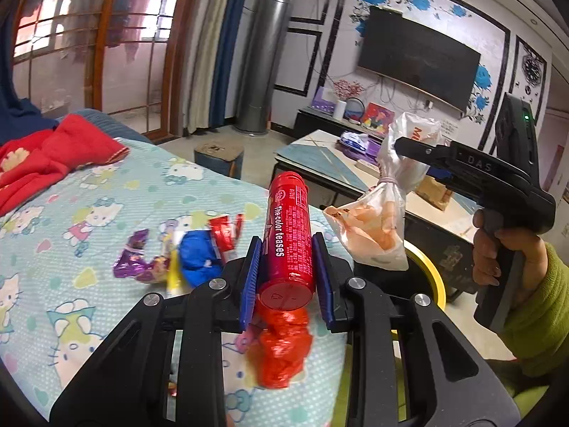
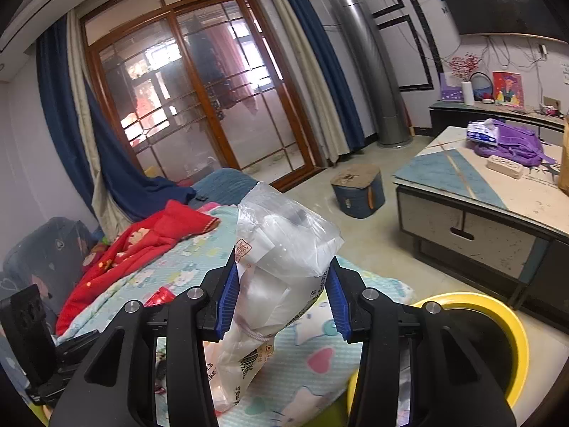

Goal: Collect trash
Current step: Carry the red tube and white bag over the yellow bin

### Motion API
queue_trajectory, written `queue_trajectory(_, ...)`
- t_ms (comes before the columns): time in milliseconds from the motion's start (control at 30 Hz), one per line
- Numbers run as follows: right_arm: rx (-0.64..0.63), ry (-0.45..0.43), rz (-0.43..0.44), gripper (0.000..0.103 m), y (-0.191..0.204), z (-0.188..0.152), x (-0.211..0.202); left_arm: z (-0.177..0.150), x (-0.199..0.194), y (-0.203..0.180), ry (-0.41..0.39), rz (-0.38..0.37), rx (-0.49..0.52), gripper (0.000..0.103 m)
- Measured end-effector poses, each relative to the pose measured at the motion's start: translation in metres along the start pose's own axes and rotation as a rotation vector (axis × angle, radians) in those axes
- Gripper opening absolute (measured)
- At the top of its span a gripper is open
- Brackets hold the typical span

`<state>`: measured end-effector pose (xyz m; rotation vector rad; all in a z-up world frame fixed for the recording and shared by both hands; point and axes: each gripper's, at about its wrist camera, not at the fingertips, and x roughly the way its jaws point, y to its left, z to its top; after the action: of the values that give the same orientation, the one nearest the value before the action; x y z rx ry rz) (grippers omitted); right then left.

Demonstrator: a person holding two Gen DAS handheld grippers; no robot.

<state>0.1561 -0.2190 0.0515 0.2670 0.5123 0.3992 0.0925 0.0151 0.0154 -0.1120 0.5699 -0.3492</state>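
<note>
Both hands loaded, mid-carry. Our left claw (image 1: 287,277) pinches a red tube (image 1: 290,235) over the bed (image 1: 106,192) edge; our right claw (image 2: 282,302) pinches a tied plastic bag (image 2: 281,249). Wrappers (image 1: 177,259) remain on the bed. Next, we judge: bring both over the yellow-rimmed bin (image 2: 498,323) and release.

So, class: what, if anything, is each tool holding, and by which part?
The left tool grips a red canister around its lower body, near the base. The right tool grips a tied plastic bag around its middle.
</note>
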Motion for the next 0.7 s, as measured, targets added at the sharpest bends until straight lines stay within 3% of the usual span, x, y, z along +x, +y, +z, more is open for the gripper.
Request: queue_trajectory(700, 0.015, 0.000, -0.224, 0.042, -0.077, -0.015, -0.017, -0.013, 0.047, -0.070, 0.093, -0.142, 0.108, 0.022)
